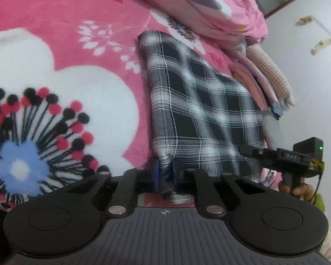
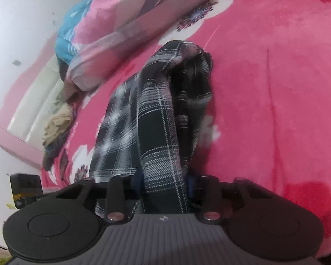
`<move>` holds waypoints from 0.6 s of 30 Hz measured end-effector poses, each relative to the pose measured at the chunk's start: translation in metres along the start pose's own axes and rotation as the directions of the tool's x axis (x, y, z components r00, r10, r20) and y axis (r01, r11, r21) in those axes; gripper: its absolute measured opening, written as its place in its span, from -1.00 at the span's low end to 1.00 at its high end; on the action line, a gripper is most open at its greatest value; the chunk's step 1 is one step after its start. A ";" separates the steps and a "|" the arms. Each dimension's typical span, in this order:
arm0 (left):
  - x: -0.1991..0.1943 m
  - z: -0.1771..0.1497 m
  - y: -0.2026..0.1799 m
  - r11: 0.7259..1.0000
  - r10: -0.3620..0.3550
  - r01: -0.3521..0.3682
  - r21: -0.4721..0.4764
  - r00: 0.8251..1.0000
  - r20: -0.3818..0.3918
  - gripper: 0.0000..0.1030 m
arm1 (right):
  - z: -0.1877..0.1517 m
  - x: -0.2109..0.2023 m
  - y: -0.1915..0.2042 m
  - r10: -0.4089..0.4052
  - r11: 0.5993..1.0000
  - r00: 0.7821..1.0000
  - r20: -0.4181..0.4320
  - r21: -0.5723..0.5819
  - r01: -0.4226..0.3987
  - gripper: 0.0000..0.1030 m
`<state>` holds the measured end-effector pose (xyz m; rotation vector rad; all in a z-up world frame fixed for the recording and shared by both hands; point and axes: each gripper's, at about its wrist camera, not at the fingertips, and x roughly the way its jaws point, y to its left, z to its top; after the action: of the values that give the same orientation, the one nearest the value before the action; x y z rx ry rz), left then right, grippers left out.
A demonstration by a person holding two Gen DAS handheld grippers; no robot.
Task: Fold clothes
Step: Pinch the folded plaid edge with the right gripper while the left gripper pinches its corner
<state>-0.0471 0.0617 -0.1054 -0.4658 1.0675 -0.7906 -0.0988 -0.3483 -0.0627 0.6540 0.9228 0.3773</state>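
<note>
A black-and-white plaid garment (image 1: 200,110) hangs stretched above a pink floral blanket (image 1: 81,50). My left gripper (image 1: 165,174) is shut on its near edge, with cloth bunched between the blue pads. In the left wrist view my right gripper (image 1: 251,151) grips the garment's right side. In the right wrist view the plaid garment (image 2: 156,119) runs forward from my right gripper (image 2: 165,183), which is shut on it. The far end droops in folds onto the blanket (image 2: 275,88).
A pile of pink bedding (image 1: 220,6) lies at the back. Folded clothes (image 1: 267,77) are stacked at the bed's right edge by the white wall. In the right wrist view crumpled clothes (image 2: 57,128) lie at the bed's left edge beside a pink headboard (image 2: 17,119).
</note>
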 end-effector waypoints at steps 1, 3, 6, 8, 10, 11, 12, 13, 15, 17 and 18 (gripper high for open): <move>-0.006 0.004 0.001 0.999 -0.030 0.030 -0.024 0.999 -0.011 -0.88 | 0.002 -0.005 0.003 0.009 1.000 1.000 0.002 0.019 -0.009 -0.42; -0.016 0.011 0.003 0.996 -0.068 0.067 -0.054 0.997 -0.027 -0.88 | 0.006 -0.017 0.011 0.027 0.999 1.000 0.009 0.046 -0.027 -0.42; -0.011 0.012 0.005 1.000 0.007 -0.006 0.003 0.999 -0.048 -0.82 | 0.004 -0.017 0.010 -0.022 0.998 0.999 -0.030 0.061 0.024 -0.14; -0.006 0.011 0.012 1.000 0.021 -0.021 -0.005 0.998 -0.060 -0.64 | -0.004 -0.004 0.003 -0.104 0.994 0.993 -0.063 0.037 0.107 0.09; -0.012 0.012 0.017 0.999 0.000 -0.002 -0.038 0.999 -0.047 -0.60 | -0.006 -0.007 -0.009 -0.063 0.996 0.997 -0.036 0.065 0.065 0.11; -0.018 0.014 0.016 1.000 0.002 -0.003 -0.029 1.000 -0.022 -0.57 | -0.004 -0.016 -0.011 -0.064 0.994 0.998 -0.006 0.088 0.064 0.12; -0.025 0.015 0.012 1.000 0.021 -0.021 -0.003 1.000 0.015 -0.48 | -0.002 -0.027 -0.008 -0.091 0.993 0.995 0.038 0.079 0.088 0.14; -0.032 0.016 0.009 0.999 0.042 -0.044 0.023 0.998 0.054 -0.46 | 0.001 -0.038 0.000 -0.133 0.991 0.987 0.086 0.034 0.130 0.14; -0.036 0.019 -0.005 0.993 0.069 -0.079 0.094 0.992 0.105 -0.46 | 0.008 -0.052 0.019 -0.187 0.977 0.966 0.179 -0.071 0.202 0.13; -0.032 0.022 -0.022 0.980 0.070 -0.093 0.179 0.989 0.132 -0.46 | 0.017 -0.054 0.040 -0.182 0.956 0.948 0.262 -0.176 0.233 -0.04; -0.030 0.023 -0.031 0.970 0.069 -0.100 0.221 0.987 0.146 -0.46 | 0.022 -0.055 0.050 -0.176 0.941 0.937 0.302 -0.227 0.250 -0.17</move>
<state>-0.0439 0.0639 -0.0569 -0.2734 0.8517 -0.7826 -0.1128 -0.3494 0.0140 0.3448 0.6518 0.1990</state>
